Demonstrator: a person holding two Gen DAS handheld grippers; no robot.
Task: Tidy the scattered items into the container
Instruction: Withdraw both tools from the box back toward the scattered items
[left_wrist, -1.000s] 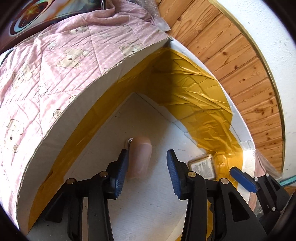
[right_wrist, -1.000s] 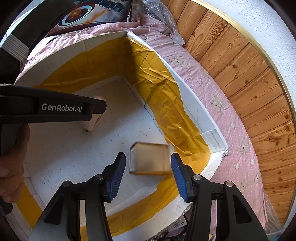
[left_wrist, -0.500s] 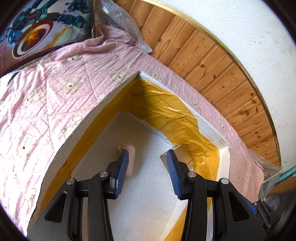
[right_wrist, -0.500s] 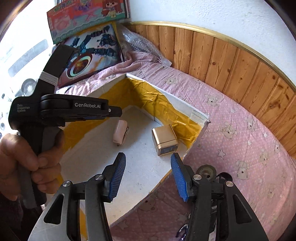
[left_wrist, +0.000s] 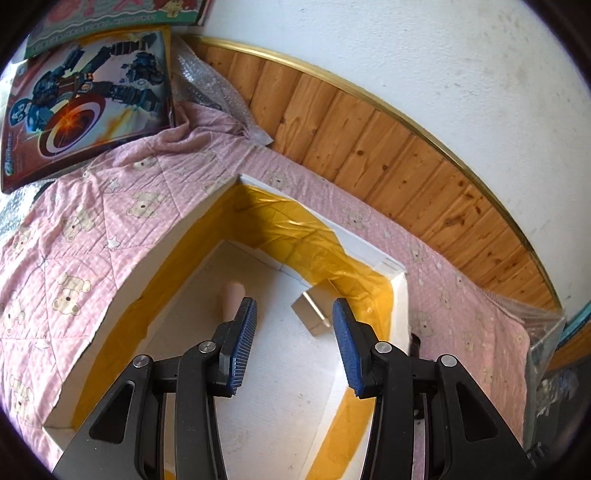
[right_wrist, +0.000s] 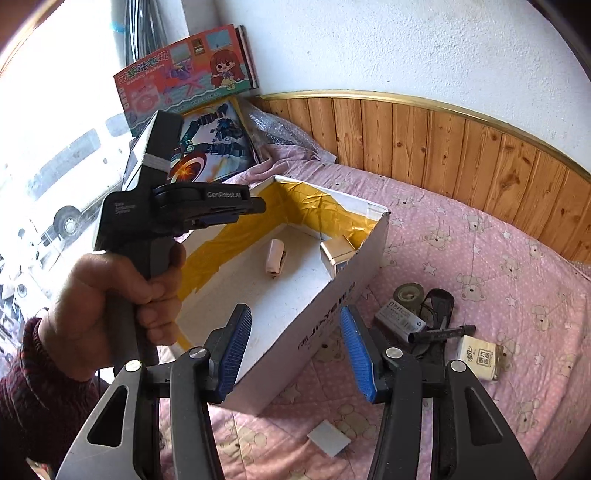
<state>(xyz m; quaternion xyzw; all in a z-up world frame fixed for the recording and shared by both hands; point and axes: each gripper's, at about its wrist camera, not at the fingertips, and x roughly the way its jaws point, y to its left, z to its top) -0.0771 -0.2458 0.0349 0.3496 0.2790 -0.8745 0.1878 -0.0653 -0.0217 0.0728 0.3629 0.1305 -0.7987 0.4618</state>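
A white cardboard box lined with yellow tape (right_wrist: 332, 291) is seen resting on a pink quilted bedspread printed with bears and stars (right_wrist: 498, 258), and two items are already lying on its white floor: a small pale pink oblong object (right_wrist: 275, 257) near the middle and a gold-coloured rectangular box (right_wrist: 338, 254) just beside the taped wall at the far right corner. In the left wrist view the same pink object (left_wrist: 232, 300) and gold box (left_wrist: 312, 314) are seen well apart from each other on the floor of the box (left_wrist: 399, 295). Outside the container, on the bedspread to its right, a cluster of loose items is gathered: a roll of clear tape (right_wrist: 408, 295), a pair of dark glasses (right_wrist: 439, 306), a white rectangular packet with printing (right_wrist: 400, 319), a black marker pen (right_wrist: 443, 334) and a cream-coloured packet with dark characters (right_wrist: 478, 357). A small flat white square piece (right_wrist: 328, 439) is lying alone nearer the camera. The left gripper (left_wrist: 294, 343) is held above the open box with its blue pads wide apart and nothing between them. The right gripper (right_wrist: 295, 350) is likewise spread wide and empty, positioned over the near wall of the box. The left tool is gripped by a hand (right_wrist: 110, 302) in a dark red knitted sleeve (right_wrist: 40, 398). Two colourful toy boxes (right_wrist: 184, 81) are propped against the white wall beyond the wooden panelling (right_wrist: 461, 147).
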